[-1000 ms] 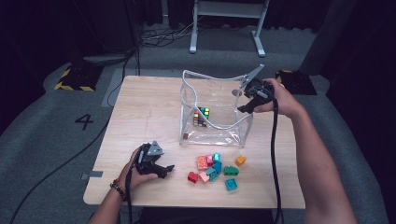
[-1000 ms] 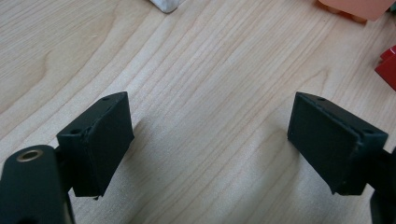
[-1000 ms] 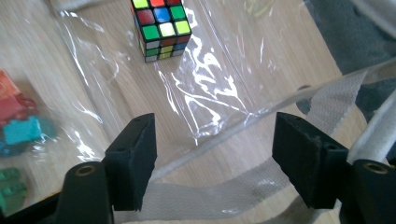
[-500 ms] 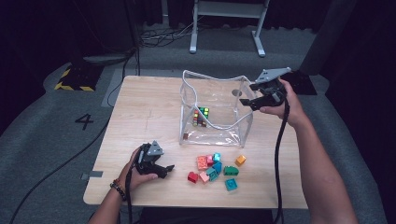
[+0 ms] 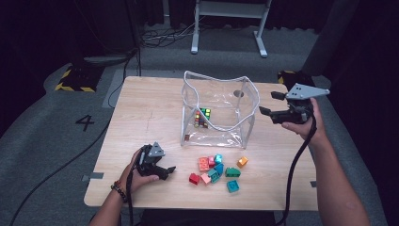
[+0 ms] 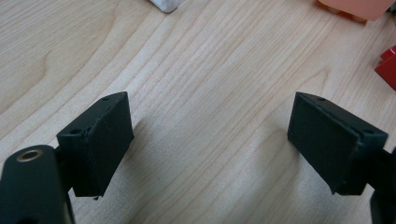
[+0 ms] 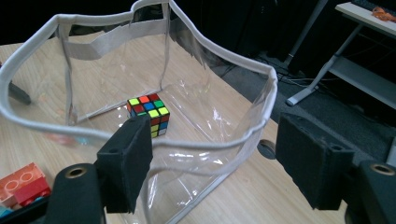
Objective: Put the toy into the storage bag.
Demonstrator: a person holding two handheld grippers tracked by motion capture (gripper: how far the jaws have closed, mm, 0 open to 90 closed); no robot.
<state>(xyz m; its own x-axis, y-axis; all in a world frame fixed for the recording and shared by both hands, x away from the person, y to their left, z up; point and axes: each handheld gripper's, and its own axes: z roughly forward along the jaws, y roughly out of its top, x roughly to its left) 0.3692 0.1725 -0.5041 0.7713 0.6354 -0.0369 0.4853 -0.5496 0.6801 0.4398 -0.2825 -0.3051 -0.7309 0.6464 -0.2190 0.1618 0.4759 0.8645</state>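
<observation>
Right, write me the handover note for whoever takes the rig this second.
Left gripper: open, empty, low over the table beside the toy bricks.
Right gripper: jaws just been opening, nothing between them, held off the right side of the clear bag.
Done: puzzle cube sits inside the bag.
Left: the bricks lie loose on the table in front of the bag; they probably go in next.
</observation>
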